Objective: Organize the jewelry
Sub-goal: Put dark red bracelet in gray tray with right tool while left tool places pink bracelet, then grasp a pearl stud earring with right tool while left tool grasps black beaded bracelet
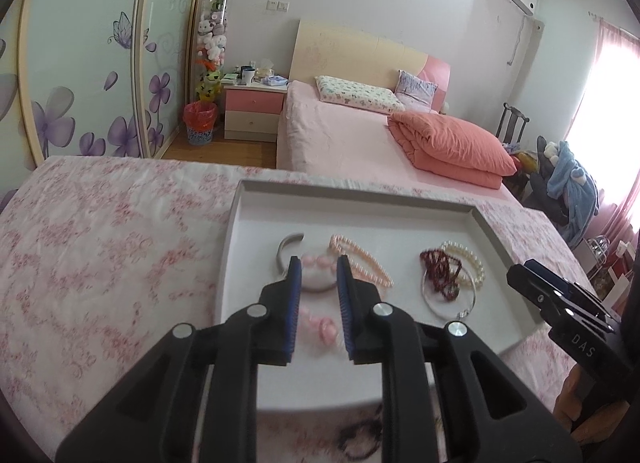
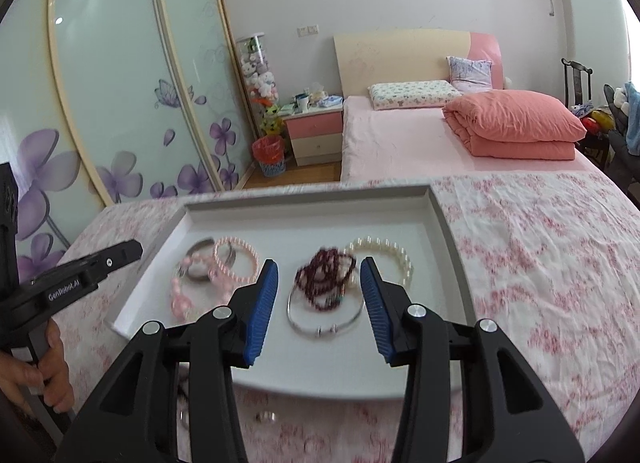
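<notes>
Jewelry mostly lies in the tray (image 2: 444,207): pink beads (image 1: 320,263) beyond the left gripper (image 1: 319,269), red beads (image 2: 326,277) between the right gripper's (image 2: 319,275) fingertips. Both stand apart, empty. A ring (image 2: 266,417), perhaps, remains below on the cloth.

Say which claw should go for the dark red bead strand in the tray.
Right. The right claw stands open with the dark red bead strand lying just ahead between its tips. The left claw is lined up on the pink bead bracelet instead.
</notes>
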Demonstrator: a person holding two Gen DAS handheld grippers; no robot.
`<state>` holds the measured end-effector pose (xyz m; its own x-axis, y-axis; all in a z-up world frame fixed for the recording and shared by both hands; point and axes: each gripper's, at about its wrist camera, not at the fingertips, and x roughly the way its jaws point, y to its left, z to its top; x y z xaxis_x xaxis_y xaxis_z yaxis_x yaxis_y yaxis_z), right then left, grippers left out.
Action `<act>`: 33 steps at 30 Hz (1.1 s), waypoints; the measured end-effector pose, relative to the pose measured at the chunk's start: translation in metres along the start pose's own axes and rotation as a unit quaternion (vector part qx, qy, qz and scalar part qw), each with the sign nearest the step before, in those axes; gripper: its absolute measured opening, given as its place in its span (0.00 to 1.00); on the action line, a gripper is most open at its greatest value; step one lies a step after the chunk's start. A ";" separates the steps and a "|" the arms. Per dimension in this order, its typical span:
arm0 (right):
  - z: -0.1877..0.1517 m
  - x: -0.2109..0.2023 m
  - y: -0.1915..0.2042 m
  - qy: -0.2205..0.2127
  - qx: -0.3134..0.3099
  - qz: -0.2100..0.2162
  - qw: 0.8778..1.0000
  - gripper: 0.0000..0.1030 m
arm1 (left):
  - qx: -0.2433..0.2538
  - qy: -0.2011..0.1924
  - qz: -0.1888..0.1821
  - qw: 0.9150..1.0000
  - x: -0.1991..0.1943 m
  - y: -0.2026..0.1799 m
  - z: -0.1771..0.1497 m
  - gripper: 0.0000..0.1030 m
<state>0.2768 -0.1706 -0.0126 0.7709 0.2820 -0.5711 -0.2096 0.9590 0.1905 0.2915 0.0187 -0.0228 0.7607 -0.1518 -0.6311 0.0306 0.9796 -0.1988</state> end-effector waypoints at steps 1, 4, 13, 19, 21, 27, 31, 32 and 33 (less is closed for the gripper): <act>-0.005 -0.003 0.001 0.005 -0.004 0.002 1.000 0.43 | 0.002 0.001 0.000 1.000 -0.003 0.001 -0.004 0.21; -0.021 -0.012 0.004 0.020 -0.013 0.009 1.000 0.42 | 0.011 0.003 0.005 1.000 -0.013 0.005 -0.016 0.26; -0.066 -0.013 0.022 0.102 -0.053 0.033 0.993 0.29 | 0.023 0.011 0.027 0.999 -0.036 0.023 -0.050 0.30; -0.069 0.001 0.038 0.124 -0.072 0.028 0.989 0.29 | 0.013 0.016 0.027 0.999 -0.040 0.029 -0.053 0.30; -0.070 0.006 0.041 0.130 -0.079 0.021 0.988 0.22 | 0.015 0.016 0.026 0.999 -0.042 0.029 -0.055 0.31; -0.073 0.005 0.038 0.138 -0.081 -0.004 0.987 0.20 | 0.023 0.025 0.016 0.999 -0.043 0.021 -0.059 0.33; -0.075 -0.004 0.022 0.135 -0.065 -0.027 0.988 0.20 | 0.038 0.040 -0.001 0.998 -0.040 0.011 -0.064 0.34; -0.076 -0.007 0.014 0.133 -0.056 -0.036 0.989 0.20 | 0.042 0.043 -0.005 0.998 -0.039 0.008 -0.066 0.34; -0.077 -0.010 0.009 0.132 -0.051 -0.043 0.989 0.20 | 0.049 0.048 -0.009 0.998 -0.038 0.004 -0.068 0.34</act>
<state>0.2210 -0.1628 -0.0666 0.6072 0.1834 -0.7731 -0.2198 0.9738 0.0583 0.2188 0.0195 -0.0502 0.6934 -0.1776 -0.6983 0.1109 0.9839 -0.1400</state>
